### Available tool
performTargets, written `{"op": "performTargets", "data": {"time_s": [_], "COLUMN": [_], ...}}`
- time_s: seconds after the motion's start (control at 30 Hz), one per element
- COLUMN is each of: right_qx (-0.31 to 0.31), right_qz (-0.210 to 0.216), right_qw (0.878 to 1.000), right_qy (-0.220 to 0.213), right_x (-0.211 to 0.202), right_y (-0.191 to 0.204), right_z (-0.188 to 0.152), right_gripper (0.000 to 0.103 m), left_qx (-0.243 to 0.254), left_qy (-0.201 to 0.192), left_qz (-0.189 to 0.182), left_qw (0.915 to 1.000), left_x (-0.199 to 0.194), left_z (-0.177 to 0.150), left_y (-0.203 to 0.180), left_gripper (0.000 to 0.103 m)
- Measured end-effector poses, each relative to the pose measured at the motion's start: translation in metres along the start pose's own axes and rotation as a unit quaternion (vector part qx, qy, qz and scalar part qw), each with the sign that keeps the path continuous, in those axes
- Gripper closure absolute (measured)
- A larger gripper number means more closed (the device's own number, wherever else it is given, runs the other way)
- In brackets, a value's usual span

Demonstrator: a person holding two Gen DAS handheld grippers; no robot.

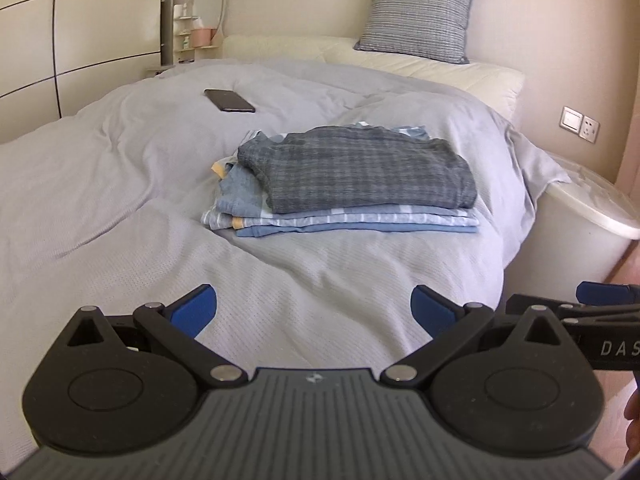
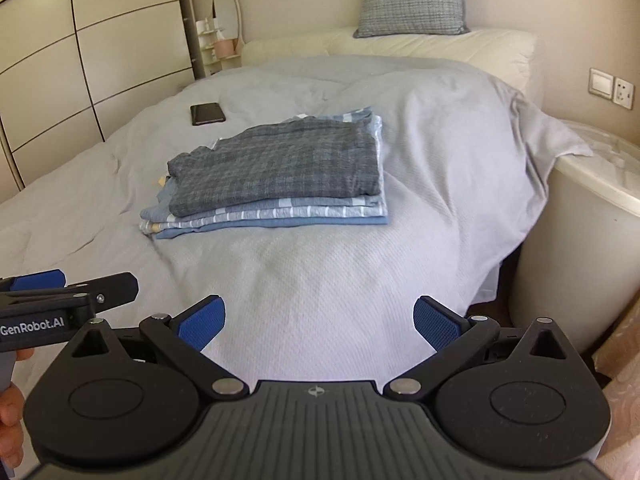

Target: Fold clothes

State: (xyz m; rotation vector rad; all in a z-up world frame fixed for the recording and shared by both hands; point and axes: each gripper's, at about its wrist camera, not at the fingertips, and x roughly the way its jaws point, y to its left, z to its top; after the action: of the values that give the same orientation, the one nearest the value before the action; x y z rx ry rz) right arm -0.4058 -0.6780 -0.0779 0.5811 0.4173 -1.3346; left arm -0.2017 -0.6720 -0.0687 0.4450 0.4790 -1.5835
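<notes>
A: We start at our two hand-held tools: the black left gripper with blue pads (image 1: 314, 312) hovers over the near end of the bed, fingers spread wide, nothing between them.

B: And the black right gripper with blue pads (image 2: 319, 322) matches it, spread apart and empty, just beside the left one.

A: Moving outward, we count one stack of folded clothes (image 1: 352, 184), well ahead of both grippers and apart from them, lying on the pale grey quilted bedspread (image 1: 120, 184).

B: On top we see one dark grey checked garment (image 2: 280, 164); under it are several blue and striped layers, though we can't count them exactly.

A: Beyond the stack, one black smartphone (image 1: 229, 100) lies flat on the cover.

B: One grey striped cushion (image 1: 418, 16) leans against the wall at the head.
</notes>
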Motion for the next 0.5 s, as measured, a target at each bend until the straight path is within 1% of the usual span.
{"op": "performTargets", "data": {"time_s": [0.17,0.27,0.5], "right_qx": [0.006,0.007,-0.004], "right_qz": [0.0,-0.002,0.001], "right_qw": [1.0,1.0,1.0], "right_qy": [-0.009,-0.019,-0.025], "right_x": [-0.017,-0.024,-0.031], "right_y": [0.004,0.007,0.02], "right_z": [-0.004,-0.002,-0.001], "right_gripper": [0.0,0.0,0.0], "left_qx": [0.014,0.009,0.015], "left_qy": [-0.008,-0.011,-0.011], "left_qz": [0.008,0.006,0.009], "left_qw": [0.9998,0.9999,0.9998], "left_x": [-0.009,-0.013,-0.02], "left_z": [-0.001,0.0,0.0], "left_y": [-0.002,0.001,0.006], "left_gripper": [0.001,0.001,0.001]}}
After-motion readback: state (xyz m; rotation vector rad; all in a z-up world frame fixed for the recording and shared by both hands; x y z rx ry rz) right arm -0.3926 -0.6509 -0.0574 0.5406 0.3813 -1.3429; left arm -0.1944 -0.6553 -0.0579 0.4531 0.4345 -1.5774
